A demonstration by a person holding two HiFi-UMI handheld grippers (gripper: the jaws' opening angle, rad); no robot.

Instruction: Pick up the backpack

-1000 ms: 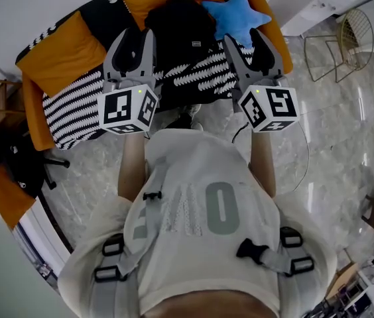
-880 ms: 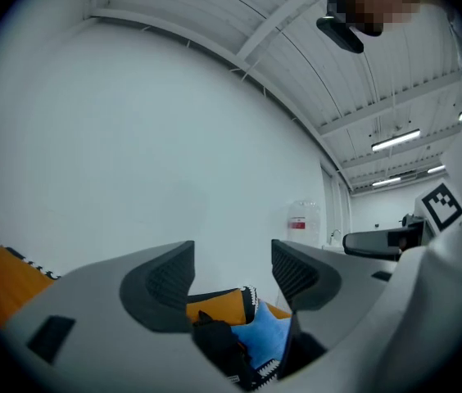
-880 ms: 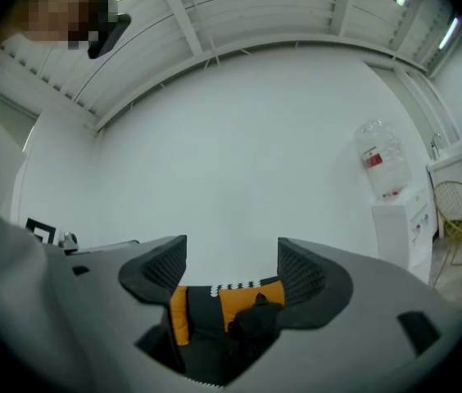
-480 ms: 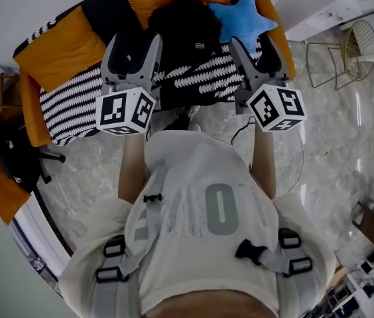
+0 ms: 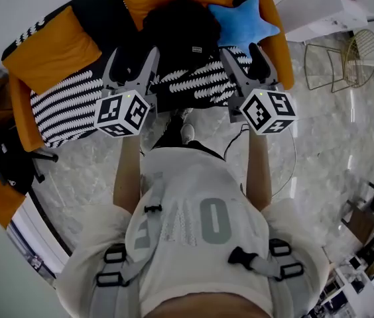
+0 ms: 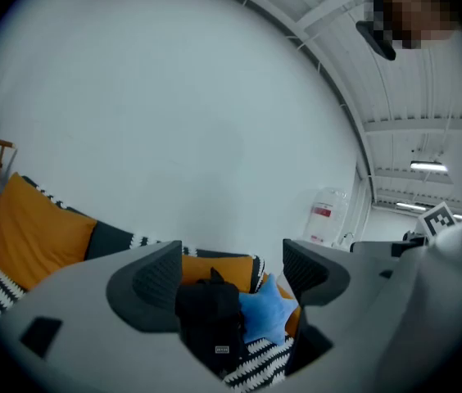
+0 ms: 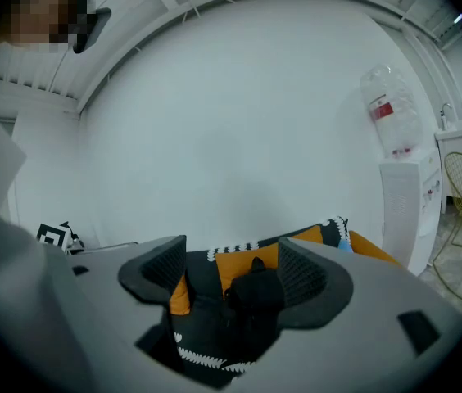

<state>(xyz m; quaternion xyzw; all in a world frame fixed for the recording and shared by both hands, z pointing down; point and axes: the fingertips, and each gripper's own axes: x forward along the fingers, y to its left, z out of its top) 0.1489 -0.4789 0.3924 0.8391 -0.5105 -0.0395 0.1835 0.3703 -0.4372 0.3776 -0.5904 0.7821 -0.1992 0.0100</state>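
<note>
A black backpack stands upright on the orange sofa, leaning on the back cushion. It shows between the jaws in the left gripper view and in the right gripper view, but farther off, not touched. My left gripper hovers in front of the sofa, left of the backpack; its jaws are opening with nothing between them. My right gripper hovers on the other side, open and empty. Both point almost level at the sofa.
A blue star cushion lies right of the backpack. A black-and-white striped blanket covers the seat. A wire chair and a white cabinet stand at the right. A black chair is at the left.
Both grippers have come down and forward toward the sofa. Their jaws have spread wider, the left one most. The backpack has not moved.
</note>
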